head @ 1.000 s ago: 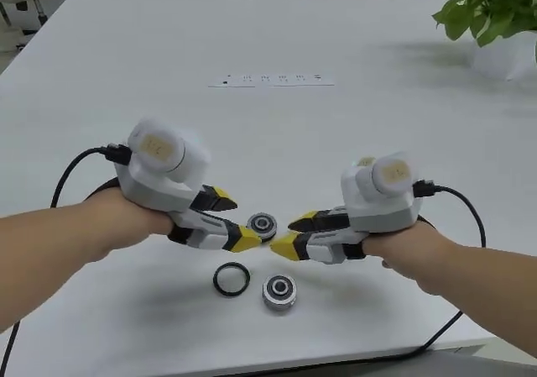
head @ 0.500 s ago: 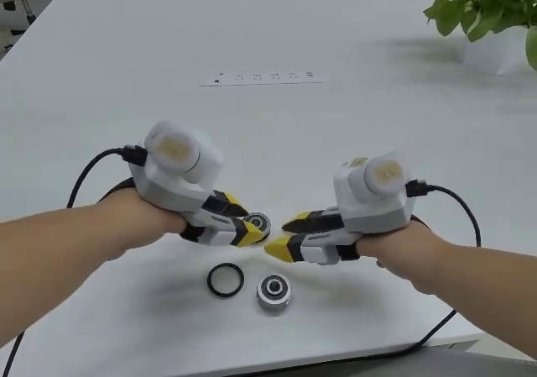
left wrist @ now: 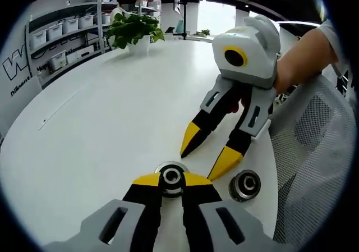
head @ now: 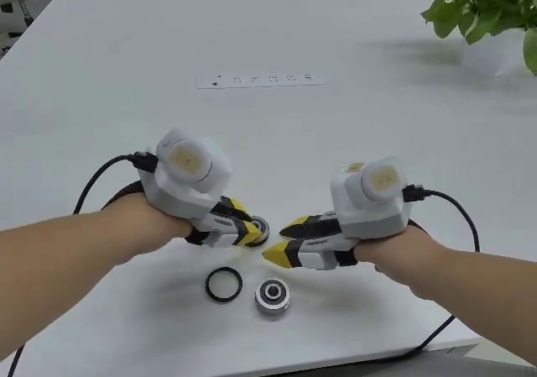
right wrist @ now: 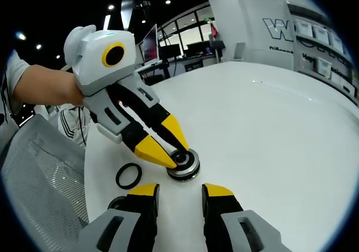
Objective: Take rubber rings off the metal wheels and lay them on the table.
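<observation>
Lower centre of the head view, fingers of the left gripper (head: 246, 231) pinch the small rubber-ringed metal wheel (right wrist: 189, 166) lying flat on the white worktop (head: 336, 108); the right gripper (head: 278, 241), fingers narrowly parted and empty, points at it from just right

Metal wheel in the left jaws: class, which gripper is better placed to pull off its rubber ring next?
Right, probably. The left gripper clamps the metal wheel, so it can only steady it; the right gripper is free, jaws open, pointed at it.
</observation>
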